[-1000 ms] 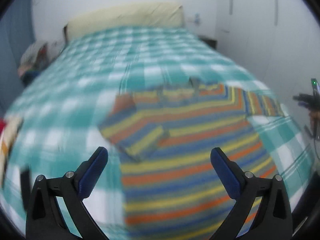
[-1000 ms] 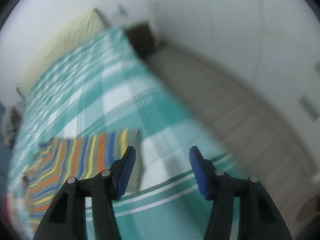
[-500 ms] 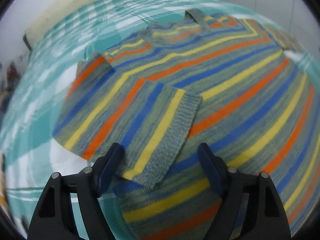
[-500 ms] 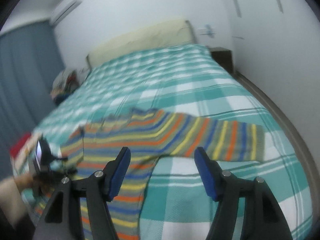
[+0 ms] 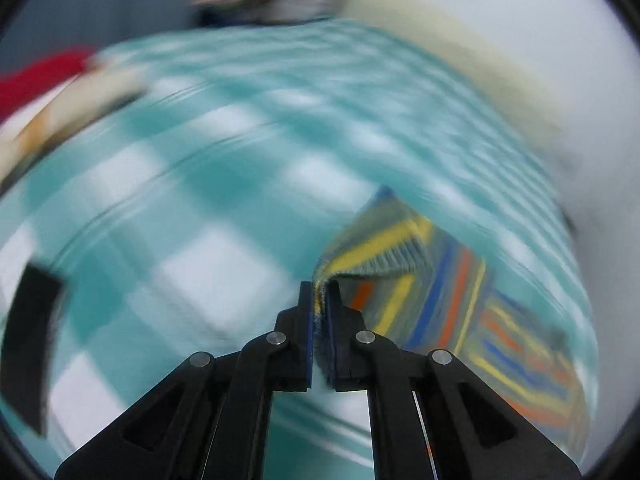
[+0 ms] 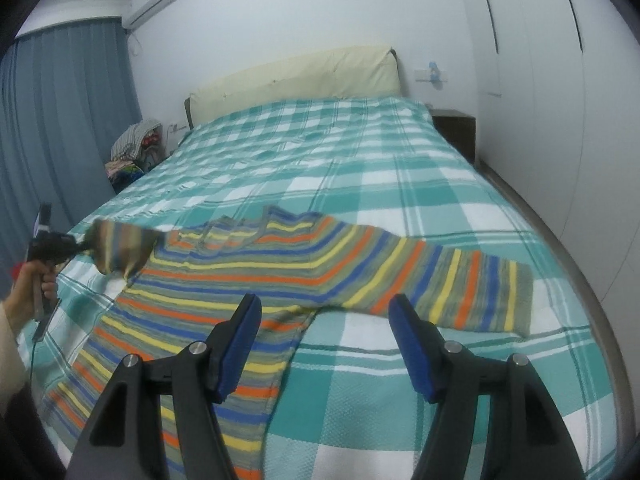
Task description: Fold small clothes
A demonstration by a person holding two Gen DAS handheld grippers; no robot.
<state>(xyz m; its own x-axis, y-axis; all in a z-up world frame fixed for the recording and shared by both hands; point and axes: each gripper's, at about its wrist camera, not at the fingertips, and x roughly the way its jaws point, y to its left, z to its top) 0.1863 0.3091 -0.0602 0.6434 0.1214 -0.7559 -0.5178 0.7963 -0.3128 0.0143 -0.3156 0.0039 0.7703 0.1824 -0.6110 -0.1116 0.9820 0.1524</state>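
A striped knit sweater (image 6: 256,276) in orange, yellow, blue and grey lies spread on the bed. Its right sleeve (image 6: 460,292) stretches flat to the right. My left gripper (image 5: 320,300) is shut on the cuff of the left sleeve (image 5: 376,248) and holds it lifted off the bed; in the right wrist view it shows at the far left (image 6: 82,245) with the sleeve (image 6: 120,252) hanging from it. My right gripper (image 6: 324,320) is open and empty, hovering above the sweater's right armpit area.
The bed has a teal and white checked cover (image 6: 360,152) and a cream headboard (image 6: 296,80). A pile of clothes (image 6: 132,152) sits at the bed's left side. A dark nightstand (image 6: 454,128) and white wardrobes (image 6: 540,80) stand to the right.
My left gripper closed on the left sleeve cuff and lifted it out to the left. My right gripper stayed open and came closer over the sweater.
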